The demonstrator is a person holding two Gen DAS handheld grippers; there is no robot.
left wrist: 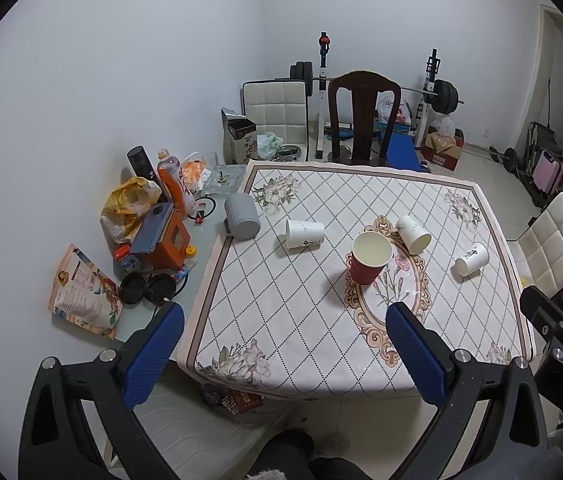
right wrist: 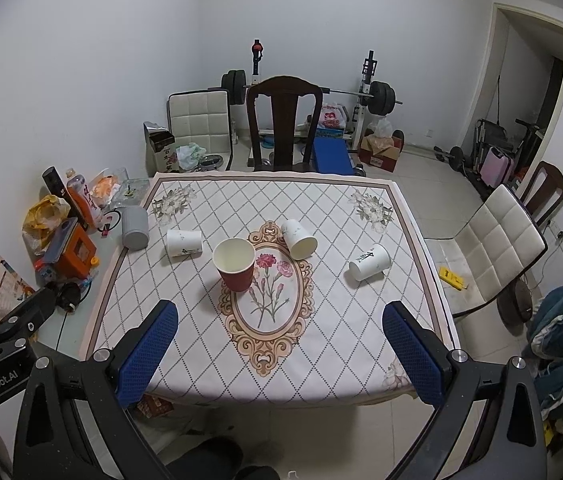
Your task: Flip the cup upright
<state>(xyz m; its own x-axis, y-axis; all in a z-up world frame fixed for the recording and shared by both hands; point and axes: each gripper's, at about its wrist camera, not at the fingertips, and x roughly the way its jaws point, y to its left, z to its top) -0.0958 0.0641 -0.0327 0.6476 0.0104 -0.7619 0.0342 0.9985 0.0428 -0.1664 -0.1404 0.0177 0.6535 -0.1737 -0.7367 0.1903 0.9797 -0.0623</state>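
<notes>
A red paper cup [left wrist: 369, 258] [right wrist: 236, 264] stands upright near the middle of the patterned tablecloth [left wrist: 281, 320] [right wrist: 321, 340]. Three white paper cups lie on their sides: one at the left [left wrist: 304, 233] [right wrist: 184, 243], one behind the red cup [left wrist: 413, 234] [right wrist: 299, 239], one at the right [left wrist: 471, 259] [right wrist: 369, 267]. A grey cup [left wrist: 242, 216] [right wrist: 135, 227] lies on its side at the cloth's left edge. My left gripper [left wrist: 285, 356] and right gripper [right wrist: 281, 354] are both open and empty, held above the table's near edge.
Clutter sits on the table's left strip: an orange bottle [left wrist: 173, 184], an orange box [left wrist: 161, 240], a yellow bag [left wrist: 129, 204], a snack bag [left wrist: 85, 292], headphones [left wrist: 147, 288]. A dark wooden chair [left wrist: 361, 116] stands behind the table, a white chair [right wrist: 493, 248] at the right.
</notes>
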